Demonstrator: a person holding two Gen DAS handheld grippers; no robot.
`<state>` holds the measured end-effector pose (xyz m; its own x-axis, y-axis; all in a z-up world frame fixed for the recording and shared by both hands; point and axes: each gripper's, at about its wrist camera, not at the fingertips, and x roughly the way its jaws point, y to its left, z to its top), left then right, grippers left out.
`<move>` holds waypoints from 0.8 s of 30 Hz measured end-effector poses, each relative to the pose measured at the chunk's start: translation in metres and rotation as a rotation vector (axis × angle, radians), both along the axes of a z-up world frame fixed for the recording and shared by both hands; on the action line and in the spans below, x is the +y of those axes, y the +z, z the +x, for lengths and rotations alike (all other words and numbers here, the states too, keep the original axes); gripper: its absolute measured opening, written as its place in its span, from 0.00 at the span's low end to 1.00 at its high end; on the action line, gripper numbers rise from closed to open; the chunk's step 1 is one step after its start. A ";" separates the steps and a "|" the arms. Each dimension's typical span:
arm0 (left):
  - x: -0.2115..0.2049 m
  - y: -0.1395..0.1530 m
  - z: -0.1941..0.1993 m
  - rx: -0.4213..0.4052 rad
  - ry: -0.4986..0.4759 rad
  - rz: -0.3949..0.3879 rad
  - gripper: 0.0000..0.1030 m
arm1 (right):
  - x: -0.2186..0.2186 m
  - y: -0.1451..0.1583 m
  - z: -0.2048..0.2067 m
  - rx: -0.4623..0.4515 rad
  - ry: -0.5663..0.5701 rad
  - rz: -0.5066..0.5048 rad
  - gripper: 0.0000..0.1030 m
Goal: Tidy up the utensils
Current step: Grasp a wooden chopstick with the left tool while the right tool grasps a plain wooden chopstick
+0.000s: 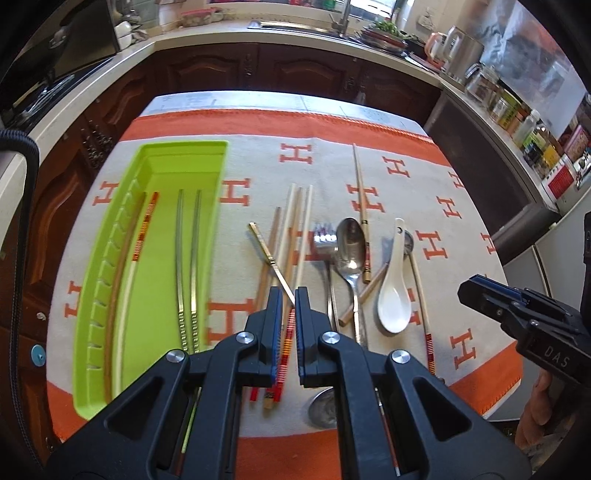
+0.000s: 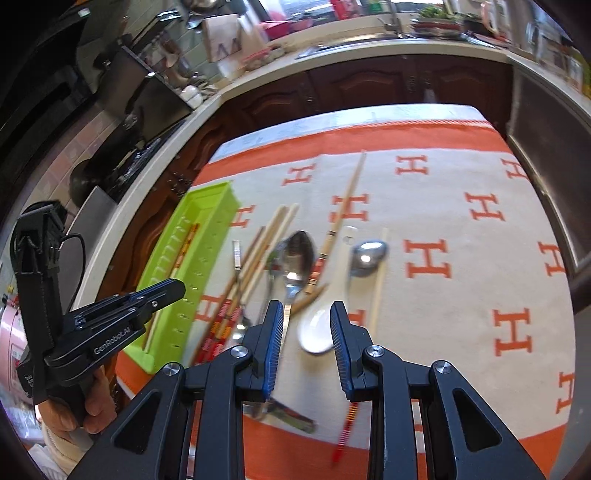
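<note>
Left wrist view: my left gripper (image 1: 289, 295) closed, empty, my right gripper (image 2: 306, 314) parted over H-patterned orange tablecloth (image 1: 461, 177), green tray (image 1: 155, 173), kitchen counter (image 1: 207, 35) behind.

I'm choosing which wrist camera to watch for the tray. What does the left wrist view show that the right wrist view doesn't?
Only the left wrist view shows the two metal chopsticks lying in the green tray. Only the right wrist view shows a red-striped chopstick end on the orange border below the right gripper. Both show the tray, the white ceramic spoon and the large steel spoon.
</note>
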<state>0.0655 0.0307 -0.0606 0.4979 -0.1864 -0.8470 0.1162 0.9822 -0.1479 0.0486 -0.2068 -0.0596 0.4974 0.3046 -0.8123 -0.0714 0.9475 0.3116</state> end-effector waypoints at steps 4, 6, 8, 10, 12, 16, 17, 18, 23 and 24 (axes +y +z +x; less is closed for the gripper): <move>-0.021 -0.007 0.011 0.014 -0.040 0.006 0.04 | -0.015 -0.016 0.002 0.022 -0.023 -0.025 0.26; -0.031 -0.010 0.016 0.019 -0.054 0.008 0.04 | -0.015 -0.029 0.004 0.041 -0.025 -0.051 0.26; -0.037 -0.011 0.020 0.023 -0.062 0.009 0.04 | -0.013 -0.043 0.006 0.065 -0.022 -0.076 0.26; -0.044 -0.014 0.024 0.028 -0.071 0.013 0.04 | -0.009 -0.060 0.008 0.094 -0.011 -0.104 0.26; -0.048 -0.017 0.027 0.034 -0.076 0.018 0.04 | -0.005 -0.076 0.009 0.121 -0.006 -0.146 0.26; -0.055 -0.022 0.032 0.046 -0.084 0.027 0.04 | 0.007 -0.089 0.006 0.098 0.019 -0.244 0.26; -0.055 -0.023 0.033 0.047 -0.083 0.029 0.04 | 0.010 -0.090 0.006 0.086 0.026 -0.263 0.26; -0.056 -0.024 0.034 0.050 -0.084 0.031 0.04 | 0.012 -0.091 0.006 0.079 0.029 -0.280 0.26; -0.058 -0.028 0.038 0.056 -0.088 0.038 0.04 | 0.022 -0.092 0.004 0.046 0.054 -0.361 0.26; -0.059 -0.029 0.038 0.056 -0.089 0.040 0.04 | 0.023 -0.093 0.004 0.041 0.057 -0.371 0.26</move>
